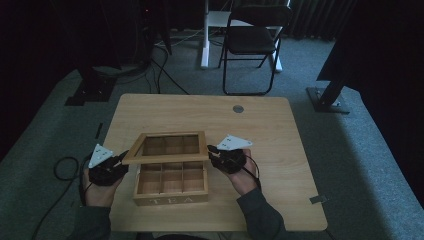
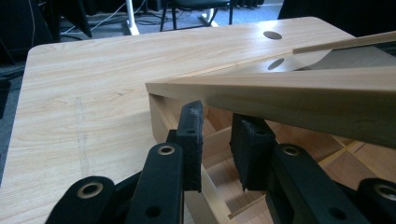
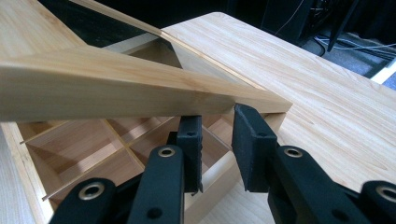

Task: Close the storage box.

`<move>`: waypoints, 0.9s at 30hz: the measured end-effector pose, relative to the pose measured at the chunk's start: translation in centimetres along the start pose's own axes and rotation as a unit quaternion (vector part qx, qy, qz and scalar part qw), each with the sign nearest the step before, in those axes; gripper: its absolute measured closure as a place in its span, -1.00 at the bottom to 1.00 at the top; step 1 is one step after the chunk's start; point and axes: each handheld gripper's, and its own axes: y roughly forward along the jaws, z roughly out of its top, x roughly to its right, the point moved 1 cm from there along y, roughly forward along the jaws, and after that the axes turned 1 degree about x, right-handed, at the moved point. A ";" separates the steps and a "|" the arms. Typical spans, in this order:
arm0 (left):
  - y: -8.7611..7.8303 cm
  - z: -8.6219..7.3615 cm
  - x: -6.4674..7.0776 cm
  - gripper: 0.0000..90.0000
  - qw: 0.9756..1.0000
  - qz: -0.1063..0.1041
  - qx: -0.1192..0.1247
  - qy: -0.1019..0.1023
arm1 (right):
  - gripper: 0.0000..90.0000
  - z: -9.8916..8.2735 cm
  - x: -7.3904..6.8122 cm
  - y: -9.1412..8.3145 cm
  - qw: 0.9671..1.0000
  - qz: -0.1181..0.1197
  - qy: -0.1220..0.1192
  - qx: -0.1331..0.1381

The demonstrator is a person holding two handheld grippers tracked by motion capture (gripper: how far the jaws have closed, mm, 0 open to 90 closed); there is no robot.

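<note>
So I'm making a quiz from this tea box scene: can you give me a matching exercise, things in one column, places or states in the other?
Things:
1. lid
2. tea box
3. folding chair
4. left claw

Places or states:
A. on the carpet beyond the table
B. raised at a slant, glass pane in a wooden frame
C. at the lid's left edge, jaws nearly together
D. on the table, compartments empty

Pairs: 1-B, 2-D, 3-A, 4-C

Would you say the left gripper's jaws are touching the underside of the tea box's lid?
Touching, it seems. In the left gripper view, the left gripper has its jaw tips up against the underside of the raised lid, no gap showing, propping it above the tea box.
</note>
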 end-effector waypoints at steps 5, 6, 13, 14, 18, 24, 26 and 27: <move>0.0 -0.2 0.0 0.65 1.000 -0.001 -0.001 0.000 | 0.62 -0.3 -0.1 0.0 1.000 0.000 0.000 -0.001; 0.0 -0.3 0.0 0.64 1.000 -0.001 -0.001 0.000 | 0.62 -0.3 -0.1 0.0 1.000 0.000 0.000 -0.001; -0.1 -0.6 0.0 0.64 1.000 -0.004 -0.002 0.000 | 0.62 -0.6 -0.3 0.0 1.000 0.002 -0.001 -0.002; -0.1 -0.7 0.0 0.64 1.000 -0.004 -0.002 -0.001 | 0.62 -0.7 -0.3 0.0 1.000 0.003 -0.001 -0.003; 0.0 -0.9 0.0 0.64 1.000 -0.004 -0.003 -0.002 | 0.62 -0.9 -0.4 0.0 1.000 0.003 0.002 -0.002; 0.0 -1.3 0.0 0.65 1.000 -0.004 -0.004 -0.001 | 0.62 -1.3 -0.5 0.1 1.000 0.004 0.004 -0.005; 0.0 -1.4 0.1 0.64 1.000 -0.002 -0.005 0.000 | 0.62 -1.4 -0.6 0.1 1.000 0.004 0.004 -0.006; 0.0 -1.4 0.1 0.64 1.000 -0.002 -0.005 0.000 | 0.62 -1.5 -0.6 0.1 1.000 0.004 0.003 -0.005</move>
